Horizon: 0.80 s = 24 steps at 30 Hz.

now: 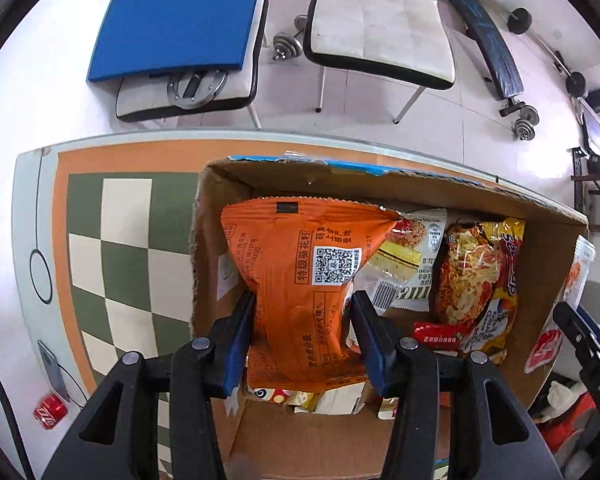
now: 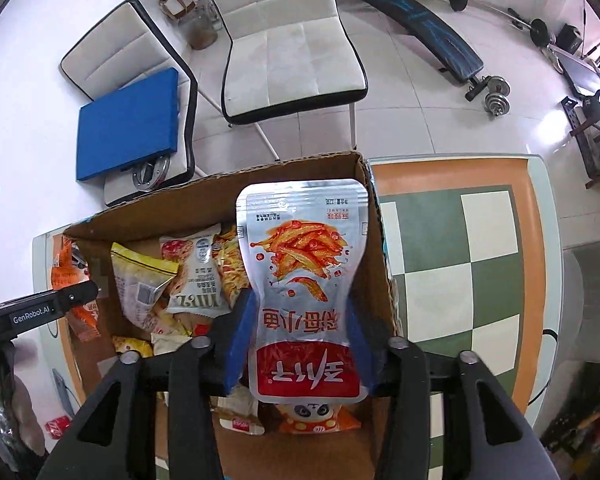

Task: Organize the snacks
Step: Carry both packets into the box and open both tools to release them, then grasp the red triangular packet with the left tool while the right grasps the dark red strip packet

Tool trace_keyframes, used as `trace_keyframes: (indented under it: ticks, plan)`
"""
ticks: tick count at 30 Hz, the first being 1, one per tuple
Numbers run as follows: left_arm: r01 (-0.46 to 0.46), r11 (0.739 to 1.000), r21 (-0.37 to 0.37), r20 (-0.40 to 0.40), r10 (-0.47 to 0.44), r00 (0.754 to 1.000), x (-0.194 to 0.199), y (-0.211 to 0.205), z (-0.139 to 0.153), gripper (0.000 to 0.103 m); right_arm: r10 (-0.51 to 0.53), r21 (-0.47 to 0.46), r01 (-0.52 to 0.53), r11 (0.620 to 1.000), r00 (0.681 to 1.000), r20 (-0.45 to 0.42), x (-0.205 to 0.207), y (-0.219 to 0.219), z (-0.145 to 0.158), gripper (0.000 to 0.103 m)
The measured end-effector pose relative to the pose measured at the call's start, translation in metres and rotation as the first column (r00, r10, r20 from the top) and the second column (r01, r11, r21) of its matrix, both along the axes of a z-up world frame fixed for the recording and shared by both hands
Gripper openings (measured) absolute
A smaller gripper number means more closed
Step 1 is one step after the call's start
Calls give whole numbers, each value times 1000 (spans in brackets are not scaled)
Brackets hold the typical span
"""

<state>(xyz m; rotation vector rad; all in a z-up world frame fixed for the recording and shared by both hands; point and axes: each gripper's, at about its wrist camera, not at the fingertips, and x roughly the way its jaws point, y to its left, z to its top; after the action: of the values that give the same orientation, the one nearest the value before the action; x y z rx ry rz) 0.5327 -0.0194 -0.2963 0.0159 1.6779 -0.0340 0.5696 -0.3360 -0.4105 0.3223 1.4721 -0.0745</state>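
Note:
An open cardboard box [image 1: 420, 188] stands on the checkered table and holds several snack packs, among them a yellow-red bag [image 1: 476, 280] and a white pack [image 1: 416, 264]. My left gripper [image 1: 302, 304] points down over the box's left part, shut on an orange snack bag [image 1: 300, 248] pinched at its waist. My right gripper [image 2: 300, 300] hangs over the box's [image 2: 220, 184] right end, its blue pads pressing the narrowed middle of a silver pouch [image 2: 304, 240] printed with red fish. The left gripper's finger [image 2: 72, 296] shows at the right wrist view's left edge.
A red can [image 1: 50, 412] and a phone [image 1: 52, 368] lie on the table's left side. Green-and-cream checkered table [image 2: 460, 260] extends right of the box. Beyond the table edge stand two white chairs [image 1: 380, 20], one with a blue cushion [image 1: 180, 24], plus dumbbells and a bench.

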Motion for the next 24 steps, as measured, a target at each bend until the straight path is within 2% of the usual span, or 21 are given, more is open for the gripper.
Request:
trace_keyframes:
  ticks: [3, 4, 5, 6, 12, 13, 15, 16, 18, 20, 24]
  plan:
    - [-10, 1000, -5, 5, 10, 1000, 1, 0, -1, 55, -13, 4, 13, 1000, 1000, -27, 3, -2, -6, 64]
    - [-9, 1000, -7, 4, 9, 1000, 1, 0, 0, 69, -12, 11, 12, 1000, 999, -39, 4, -2, -9, 73]
    - [-3, 1000, -12, 11, 3, 1000, 1, -1, 2, 83, -12, 9, 13, 1000, 999, -44, 4, -4, -10, 78]
    - [3, 1000, -13, 18, -3, 1000, 0, -2, 3, 85, -10, 14, 10, 1000, 999, -40, 4, -4, -11, 81]
    - [3, 999, -38, 63, 0, 998, -7, -1, 21, 86, -4, 49, 4, 999, 1000, -12, -2, 2, -3, 86]
    - [6, 998, -55, 72, -2, 997, -10, -1, 25, 86, -2, 60, 2, 998, 1000, 2, -3, 3, 0, 91]
    - [19, 997, -68, 95, -13, 995, -16, -1, 33, 86, 18, 55, -20, 998, 999, 40, -10, 7, 9, 94]
    - [25, 997, -72, 130, -15, 991, -23, -1, 41, 86, 34, 42, -37, 998, 998, 60, -14, 11, 14, 94]
    - [36, 997, -70, 196, -22, 980, -36, 0, 55, 86, 69, 8, -70, 997, 994, 89, -23, 16, 23, 94]
    - [54, 998, -42, 268, -41, 963, -54, 2, 70, 86, 82, 27, -85, 996, 991, 106, -35, 21, 30, 94]
    - [41, 997, -63, 377, -14, 926, -104, 17, 95, 86, 85, 72, -96, 993, 987, 135, -71, 28, 44, 94]
